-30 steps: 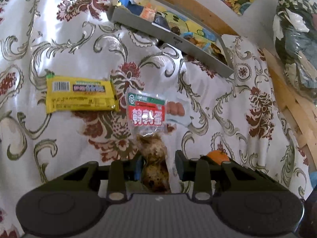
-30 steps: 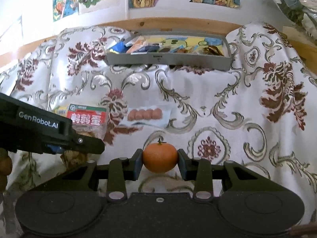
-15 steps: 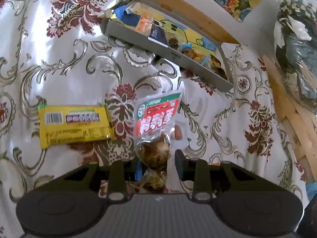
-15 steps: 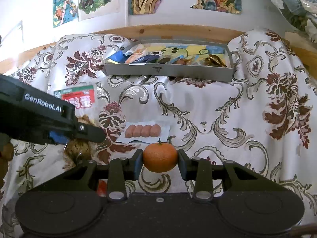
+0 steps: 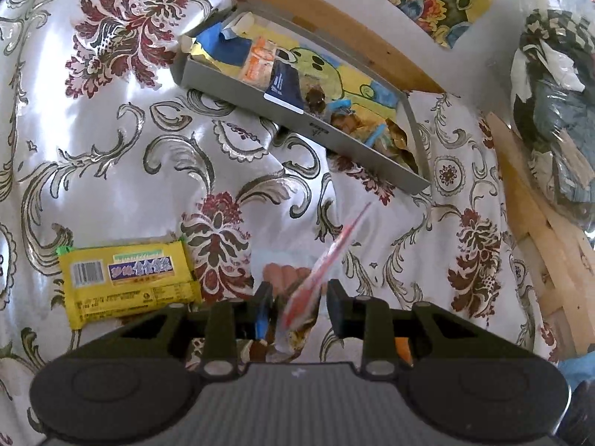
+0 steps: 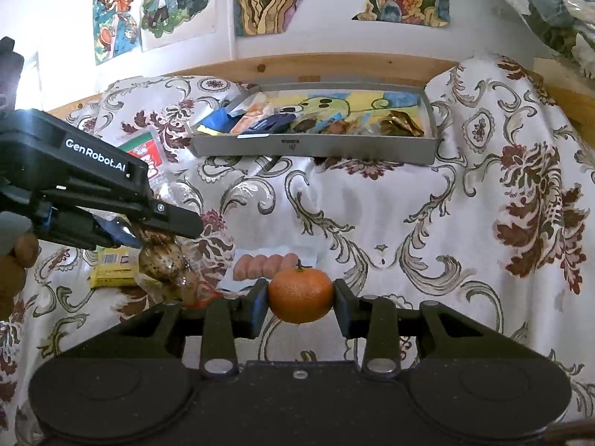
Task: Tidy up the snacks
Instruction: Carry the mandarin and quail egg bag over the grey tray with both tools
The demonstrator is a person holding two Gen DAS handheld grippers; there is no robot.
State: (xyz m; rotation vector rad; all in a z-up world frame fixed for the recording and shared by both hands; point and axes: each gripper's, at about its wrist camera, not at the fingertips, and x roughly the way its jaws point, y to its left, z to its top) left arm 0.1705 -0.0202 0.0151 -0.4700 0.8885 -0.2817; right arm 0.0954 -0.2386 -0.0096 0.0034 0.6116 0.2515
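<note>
A: Listing what we see, item one: left hand-held gripper (image 5: 297,306), clamped on the egg pack (image 6: 163,256). From the right wrist view we see speckled eggs in clear wrap hanging under its jaws, with the red and green label (image 6: 147,156) standing up behind the gripper body. From its own camera the pack is edge-on and blurred, a red streak rising between the fingers.

B: Item two: right hand-held gripper (image 6: 300,291), clamped on the orange (image 6: 300,295). We see both pads against its sides, stem up, clear of the cloth (image 6: 390,215).

A: Item three: grey tray (image 6: 312,146), at the far side of the floral cloth, against a wooden rail (image 6: 334,65). We count several wrappers in it: blue ones and an orange one toward its left end, gold ones toward its right, a cartoon print lining the bottom.

B: Item four: yellow bar (image 5: 128,277), flat on the cloth, left of the left gripper, barcode at its left end. Apart from the tray.

A: Item five: sausage pack (image 6: 266,264), pink links in clear wrap, flat on the cloth just beyond the orange. In the left view we see it partly hidden by the gripper's fingers.

B: Item six: a hand (image 6: 15,264) at the left edge, on the left gripper's handle.

A: Item seven: posters (image 6: 156,3) on the white wall above the rail.
</note>
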